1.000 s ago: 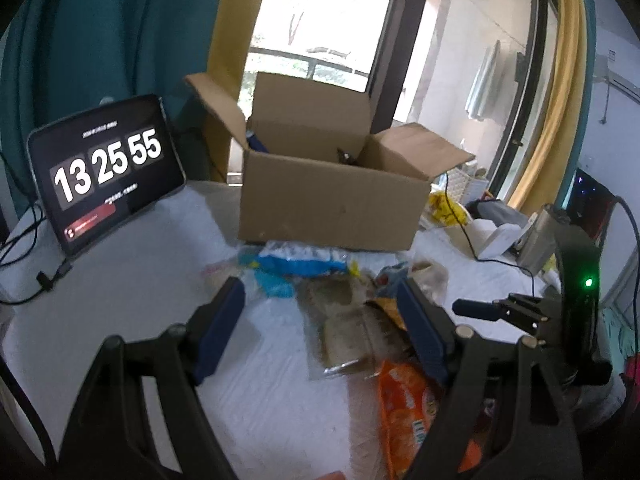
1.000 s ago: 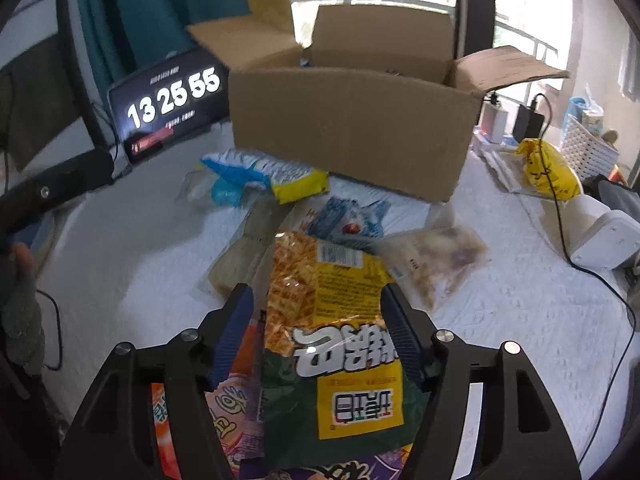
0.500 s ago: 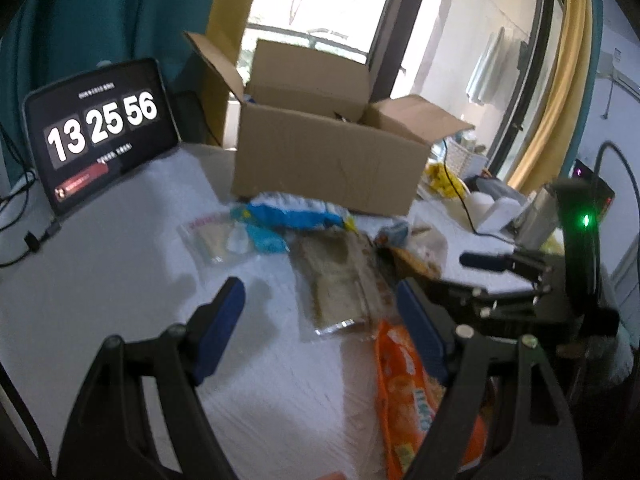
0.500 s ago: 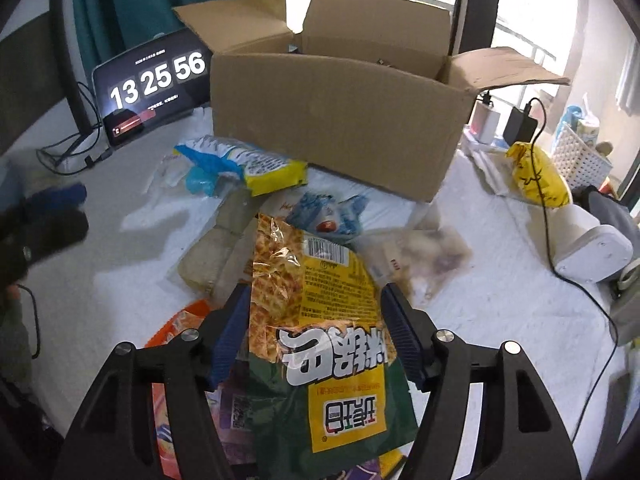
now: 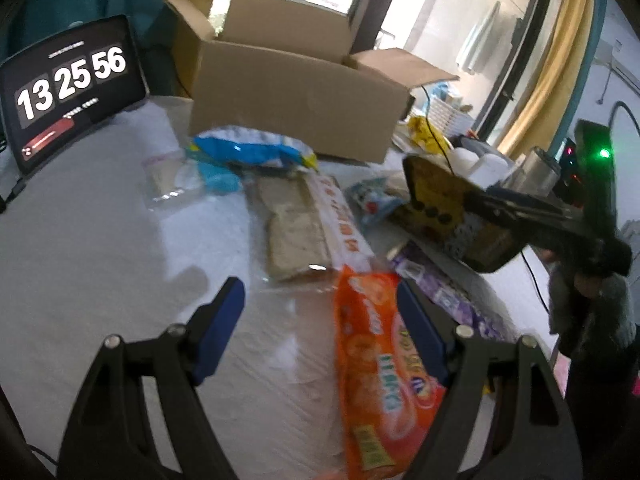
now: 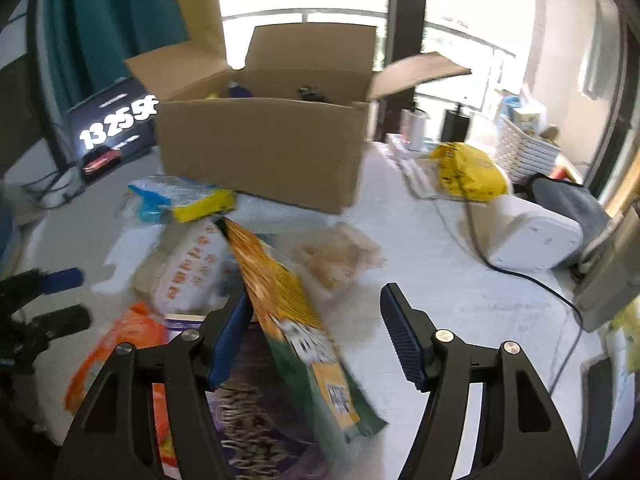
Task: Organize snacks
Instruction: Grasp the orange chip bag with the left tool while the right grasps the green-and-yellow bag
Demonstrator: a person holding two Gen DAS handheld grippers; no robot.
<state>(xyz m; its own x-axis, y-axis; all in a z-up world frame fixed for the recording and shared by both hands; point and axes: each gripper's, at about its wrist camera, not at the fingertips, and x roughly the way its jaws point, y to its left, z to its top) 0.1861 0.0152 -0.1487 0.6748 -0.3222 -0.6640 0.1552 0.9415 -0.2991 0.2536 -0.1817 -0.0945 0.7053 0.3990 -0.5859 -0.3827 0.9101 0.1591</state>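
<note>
An open cardboard box (image 5: pixel 296 92) (image 6: pixel 260 144) stands at the back of the white table. Snack packs lie in front of it: a blue and yellow bag (image 5: pixel 248 150) (image 6: pixel 184 200), a clear bread pack (image 5: pixel 300 228) (image 6: pixel 188 268), an orange pack (image 5: pixel 380 376) (image 6: pixel 116 356) and a purple pack (image 5: pixel 440 292). My left gripper (image 5: pixel 320 328) is open low over the table, its right finger beside the orange pack. My right gripper (image 6: pixel 316 332) holds a yellow-green snack bag (image 6: pixel 288 308) (image 5: pixel 448 216) lifted and tilted edge-on; the bag lies against the left finger and the jaws stand wide.
A tablet clock (image 5: pixel 68 92) (image 6: pixel 112 132) stands at the back left. A yellow bag (image 6: pixel 468 172), a white device (image 6: pixel 532 236) with a black cable, a white basket (image 6: pixel 524 148) and other clutter sit on the right.
My right gripper has lifted the yellow-green bag off the pile and turned it on edge, moving toward the box. My left gripper has moved down and right toward the orange pack.
</note>
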